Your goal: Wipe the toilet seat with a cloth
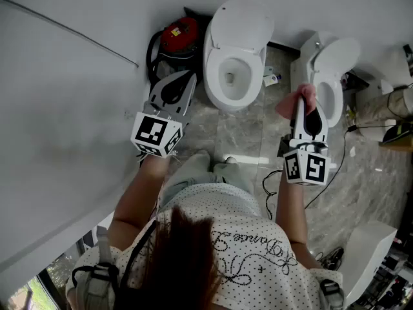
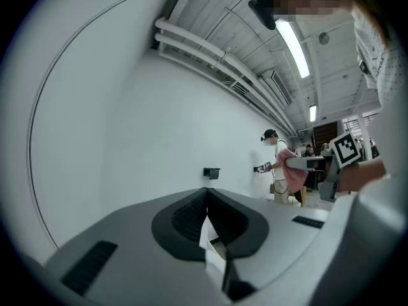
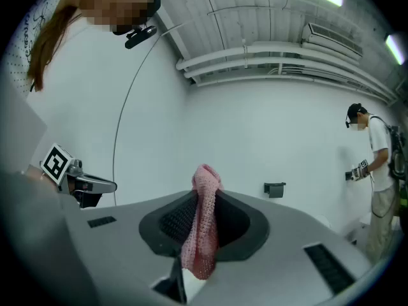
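Observation:
A white toilet [image 1: 227, 89] stands ahead on the floor with its lid [image 1: 242, 21] raised and the seat ring down. My right gripper [image 1: 303, 102] is held to the right of it, shut on a pink knitted cloth [image 1: 289, 103]. In the right gripper view the cloth [image 3: 203, 225] sticks up between the jaws of my right gripper [image 3: 199, 234]. My left gripper [image 1: 174, 86] hovers left of the bowl. In its own view my left gripper [image 2: 207, 218] is shut with nothing in it. Both gripper views face the wall and ceiling, so the toilet is hidden there.
A second white toilet [image 1: 332, 76] stands to the right. A red and black object [image 1: 179, 34] sits against the wall left of the first toilet. A black cable [image 1: 271, 186] lies on the marble floor. A white wall [image 1: 64, 95] runs along the left. A person [image 3: 376, 171] stands further along the wall.

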`<state>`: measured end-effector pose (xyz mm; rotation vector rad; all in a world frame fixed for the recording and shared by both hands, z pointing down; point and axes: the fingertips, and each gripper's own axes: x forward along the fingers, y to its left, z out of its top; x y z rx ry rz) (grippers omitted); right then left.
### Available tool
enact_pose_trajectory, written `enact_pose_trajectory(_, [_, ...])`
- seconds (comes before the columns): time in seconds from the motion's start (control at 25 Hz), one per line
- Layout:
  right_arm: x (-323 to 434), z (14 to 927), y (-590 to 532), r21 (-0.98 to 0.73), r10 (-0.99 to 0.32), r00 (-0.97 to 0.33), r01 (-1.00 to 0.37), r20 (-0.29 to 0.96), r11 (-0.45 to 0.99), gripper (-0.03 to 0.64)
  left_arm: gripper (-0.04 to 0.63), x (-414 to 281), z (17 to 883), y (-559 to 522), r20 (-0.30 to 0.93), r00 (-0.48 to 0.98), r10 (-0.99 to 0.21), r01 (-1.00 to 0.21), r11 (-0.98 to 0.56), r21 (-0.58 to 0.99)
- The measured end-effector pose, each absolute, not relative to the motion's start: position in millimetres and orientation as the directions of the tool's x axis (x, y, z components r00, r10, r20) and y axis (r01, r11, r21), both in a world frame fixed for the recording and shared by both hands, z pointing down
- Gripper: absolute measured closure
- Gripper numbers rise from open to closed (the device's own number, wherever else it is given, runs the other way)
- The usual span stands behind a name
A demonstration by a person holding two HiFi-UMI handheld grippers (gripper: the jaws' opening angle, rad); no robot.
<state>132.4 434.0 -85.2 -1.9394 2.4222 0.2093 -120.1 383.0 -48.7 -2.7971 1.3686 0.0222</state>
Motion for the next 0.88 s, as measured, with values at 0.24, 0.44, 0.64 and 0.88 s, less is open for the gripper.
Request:
enact_pose_trajectory(0.24, [127.1,-90.1,435.3,0.06,-0.964,-0.232,-0.972,-0.134,0.225,0.548,0.591,-123.4,-52.2,377.7,-0.027,0.62,-0.784,-0.785,-0.62,-0.021])
enact_pose_trajectory(0.44, [122.3,-94.7,434.5,0.007,-0.955,-0.242,-0.97,-0.172,0.244,0.543,0.591,-127.9,-46.2,370.2,-0.017,0.629,-0.777,-0.777,-0.629,-0.009])
enact_pose_trajectory(0.64, [119.1,-91.1,427.6,0.013,-0.961,-0.238,-0.971,-0.143,0.239,0.541,0.591,-130.3,-41.3,360.2,-0.003,0.632,-0.775,-0.775,-0.632,0.003])
enact_pose_trajectory(0.88, [118.8,-79.6,405.6,0.001,-0.961,-0.251,-0.968,-0.114,0.253,0.541,0.591,-129.0,-24.6,342.1,0.031,0.624,-0.78,-0.781,-0.624,0.024])
